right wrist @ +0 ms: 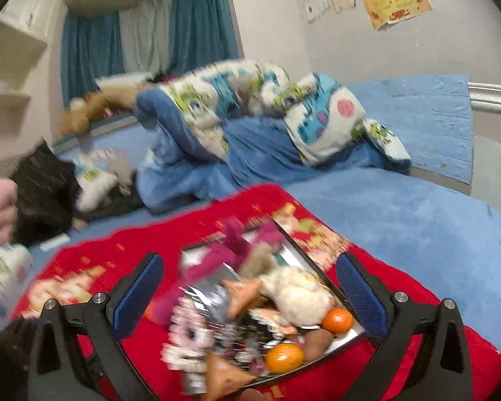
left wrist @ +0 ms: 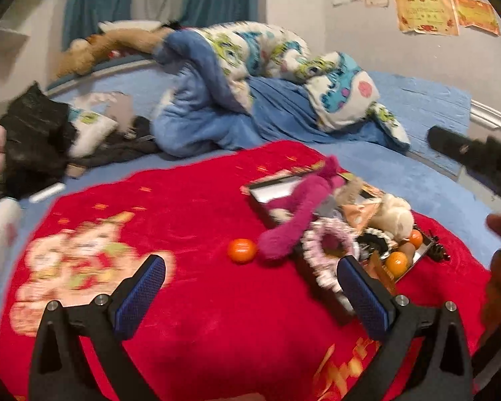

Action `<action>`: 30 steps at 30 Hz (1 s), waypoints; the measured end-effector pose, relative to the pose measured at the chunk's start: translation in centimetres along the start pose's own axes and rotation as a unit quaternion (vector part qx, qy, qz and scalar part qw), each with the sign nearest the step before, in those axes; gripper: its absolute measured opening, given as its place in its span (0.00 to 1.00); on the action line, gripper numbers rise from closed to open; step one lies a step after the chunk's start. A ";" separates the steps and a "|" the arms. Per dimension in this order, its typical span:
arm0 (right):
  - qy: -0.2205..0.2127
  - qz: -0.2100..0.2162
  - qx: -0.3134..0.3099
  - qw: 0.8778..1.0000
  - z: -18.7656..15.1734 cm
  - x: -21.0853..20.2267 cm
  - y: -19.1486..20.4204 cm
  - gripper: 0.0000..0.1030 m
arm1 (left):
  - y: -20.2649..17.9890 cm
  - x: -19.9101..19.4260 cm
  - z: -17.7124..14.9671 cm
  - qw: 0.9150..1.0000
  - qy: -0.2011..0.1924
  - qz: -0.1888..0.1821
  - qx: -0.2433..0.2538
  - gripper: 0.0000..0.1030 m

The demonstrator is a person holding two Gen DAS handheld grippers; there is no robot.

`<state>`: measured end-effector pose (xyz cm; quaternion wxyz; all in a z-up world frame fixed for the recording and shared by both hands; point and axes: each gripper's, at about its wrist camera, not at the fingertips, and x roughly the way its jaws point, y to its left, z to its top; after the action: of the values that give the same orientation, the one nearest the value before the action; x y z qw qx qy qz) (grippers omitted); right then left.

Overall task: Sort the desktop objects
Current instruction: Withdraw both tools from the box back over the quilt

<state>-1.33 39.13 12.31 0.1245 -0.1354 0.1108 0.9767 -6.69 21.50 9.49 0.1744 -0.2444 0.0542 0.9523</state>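
Both the left gripper (left wrist: pixel 250 287) and the right gripper (right wrist: pixel 250 287) hung with jaws apart, empty. The shallow mirrored tray (right wrist: pixel 297 257) heaped with plush toys sat on the red fleece blanket (left wrist: pixel 190 200); one small orange fruit (left wrist: pixel 241 250) lay loose at its nine o'clock, probably awaiting sorting.

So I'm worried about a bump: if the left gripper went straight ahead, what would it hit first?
Probably the loose orange on the red blanket, which lies ahead between the open fingers of the left gripper. Depth is blurred, so that is a guess.
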 end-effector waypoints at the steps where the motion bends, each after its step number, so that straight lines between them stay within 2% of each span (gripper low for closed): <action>1: -0.004 0.005 0.002 1.000 0.5 -1.0 0.5 1.00 | 0.7 -1.5 0.0 1.000 -0.007 0.011 0.002 1.00; 5: -0.021 -0.008 0.015 1.000 2.3 -4.9 2.7 1.00 | 4.0 -7.5 0.0 0.999 -0.028 0.036 0.002 1.00; 9: -0.042 0.031 0.032 0.998 3.7 -8.8 4.7 1.00 | 7.0 -13.0 -0.6 0.997 -0.046 0.053 -0.011 1.00; 14: -0.059 0.041 -0.041 0.997 3.3 -12.9 9.3 1.00 | 9.4 -17.2 -3.4 0.996 -0.056 0.055 -0.036 1.00; 17: -0.070 0.039 -0.065 0.995 1.3 -14.4 11.3 1.00 | 10.5 -17.5 -5.9 0.995 -0.058 0.057 -0.057 1.00; 21: -0.057 0.047 -0.072 0.995 -2.9 -14.0 12.0 1.00 | 12.0 -15.2 -9.0 0.992 -0.052 0.060 -0.094 1.00; 25: -0.026 0.044 -0.021 0.998 -7.1 -11.8 10.5 1.00 | 12.8 -12.6 -11.0 0.992 -0.050 0.050 -0.108 1.00; 28: -0.011 0.047 0.039 0.998 -9.7 -9.6 9.0 1.00 | 13.4 -10.5 -12.2 0.991 -0.038 0.063 -0.113 1.00; 30: 0.009 0.036 0.045 0.998 -10.6 -8.1 9.0 1.00 | 13.5 -9.5 -12.9 0.992 -0.033 0.065 -0.102 1.00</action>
<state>6.29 26.28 6.34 0.0941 -0.1346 0.1607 0.9732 2.07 3.54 3.03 0.0879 -0.2249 -0.0333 0.9698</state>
